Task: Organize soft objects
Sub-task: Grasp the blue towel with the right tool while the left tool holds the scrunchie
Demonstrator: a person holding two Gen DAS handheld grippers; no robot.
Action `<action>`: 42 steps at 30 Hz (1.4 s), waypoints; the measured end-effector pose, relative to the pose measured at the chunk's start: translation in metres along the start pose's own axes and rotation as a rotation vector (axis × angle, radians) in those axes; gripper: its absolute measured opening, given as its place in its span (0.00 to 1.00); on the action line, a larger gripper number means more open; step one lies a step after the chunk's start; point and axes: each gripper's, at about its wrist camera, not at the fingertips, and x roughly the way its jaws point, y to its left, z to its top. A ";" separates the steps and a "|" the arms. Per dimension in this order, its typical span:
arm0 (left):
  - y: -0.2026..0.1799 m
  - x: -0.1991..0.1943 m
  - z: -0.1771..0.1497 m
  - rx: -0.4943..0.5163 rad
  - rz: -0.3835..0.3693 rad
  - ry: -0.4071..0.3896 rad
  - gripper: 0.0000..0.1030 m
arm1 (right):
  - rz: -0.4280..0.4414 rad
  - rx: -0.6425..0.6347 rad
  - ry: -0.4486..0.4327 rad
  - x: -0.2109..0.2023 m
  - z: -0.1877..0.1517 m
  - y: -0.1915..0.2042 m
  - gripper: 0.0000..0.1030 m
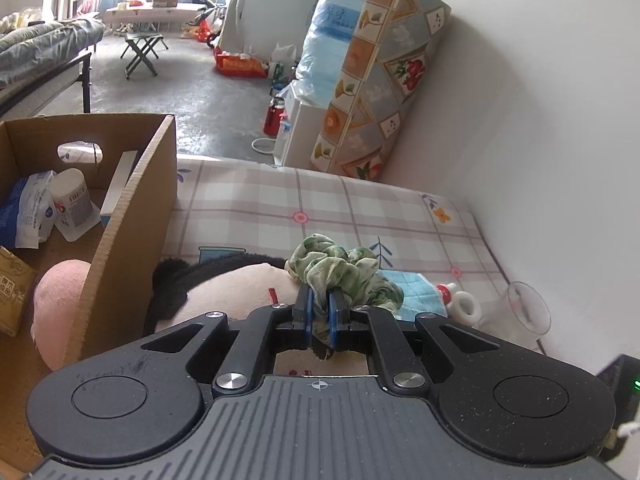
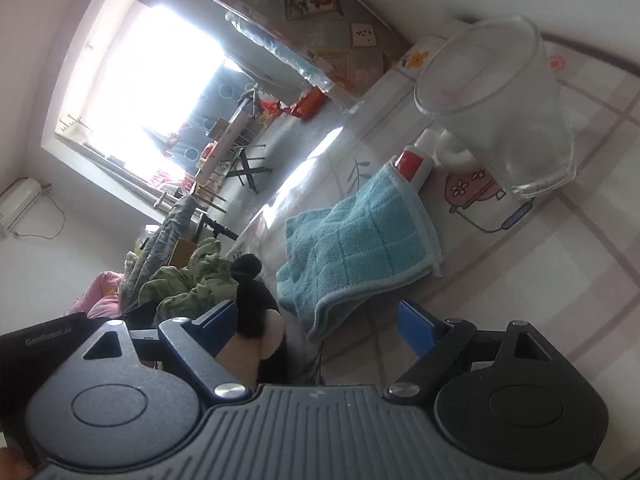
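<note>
The left gripper [image 1: 321, 306] is level above the checked bed sheet [image 1: 360, 208], jaws pinched on a crumpled green cloth [image 1: 344, 270], just beside the cardboard box [image 1: 132, 216] and over a pink plush toy [image 1: 244, 284]. The right gripper [image 2: 316, 316] is tilted sideways, jaws wide and holding nothing, facing a folded blue waffle-weave towel [image 2: 360, 240] near a clear plastic cup [image 2: 500, 100].

We read "GenRobot.AI" on the left gripper [image 2: 52, 340] casing; Chinese print on the blue plastic bundle [image 1: 334, 28] and the packets in the cardboard box [image 1: 132, 216] is illegible.
</note>
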 end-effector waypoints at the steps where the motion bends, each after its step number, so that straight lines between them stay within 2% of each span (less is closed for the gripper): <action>1: 0.002 0.000 0.000 -0.003 -0.004 0.000 0.07 | 0.000 0.013 0.011 0.007 0.001 -0.001 0.82; 4: 0.007 0.000 -0.002 -0.008 -0.010 -0.001 0.08 | -0.024 0.021 0.014 0.024 0.003 -0.002 0.72; 5: 0.008 0.000 -0.003 -0.011 -0.012 -0.003 0.08 | -0.035 0.018 0.005 0.028 0.004 -0.002 0.66; 10: 0.010 -0.003 -0.006 -0.003 -0.013 -0.018 0.08 | -0.045 -0.004 -0.041 0.039 0.004 -0.001 0.57; 11: 0.011 -0.003 -0.006 -0.003 -0.016 -0.019 0.08 | -0.044 -0.009 -0.047 0.040 0.003 -0.001 0.47; 12: 0.011 -0.002 -0.007 0.002 -0.017 -0.020 0.08 | -0.042 -0.008 -0.043 0.041 0.002 -0.002 0.28; 13: 0.010 -0.002 -0.007 0.012 -0.014 -0.023 0.08 | -0.034 0.003 -0.034 0.041 0.001 -0.005 0.24; 15: 0.008 -0.003 -0.008 0.031 -0.002 -0.033 0.08 | 0.000 0.037 -0.029 0.037 -0.002 -0.011 0.20; 19: 0.008 -0.004 -0.008 0.031 0.002 -0.041 0.08 | 0.052 0.017 -0.083 0.009 -0.005 -0.007 0.12; 24: 0.008 -0.009 -0.006 0.010 -0.014 -0.054 0.07 | 0.153 -0.008 -0.166 -0.031 0.000 0.005 0.09; 27: 0.007 -0.011 -0.006 0.005 -0.008 -0.053 0.07 | 0.167 -0.054 -0.199 -0.050 0.007 0.017 0.09; 29: 0.007 -0.013 -0.006 0.009 -0.002 -0.059 0.07 | 0.139 -0.079 -0.177 -0.055 0.009 0.021 0.12; 31: 0.007 -0.015 -0.008 0.016 0.010 -0.073 0.07 | 0.087 -0.122 -0.145 -0.054 0.009 0.025 0.21; 32: 0.007 -0.016 -0.008 0.018 0.015 -0.080 0.07 | 0.045 -0.148 -0.127 -0.050 0.008 0.026 0.40; 33: 0.007 -0.016 -0.009 0.016 0.018 -0.082 0.07 | 0.002 -0.182 -0.104 -0.043 0.007 0.030 0.68; 35: 0.009 -0.016 -0.011 0.011 0.017 -0.077 0.07 | -0.056 -0.262 -0.086 -0.032 0.001 0.036 0.86; 39: 0.011 -0.015 -0.012 0.014 0.016 -0.078 0.07 | -0.184 -0.454 -0.055 -0.003 -0.002 0.051 0.88; 42: 0.012 -0.014 -0.013 0.015 0.011 -0.081 0.07 | -0.260 -0.525 0.010 0.023 -0.003 0.051 0.87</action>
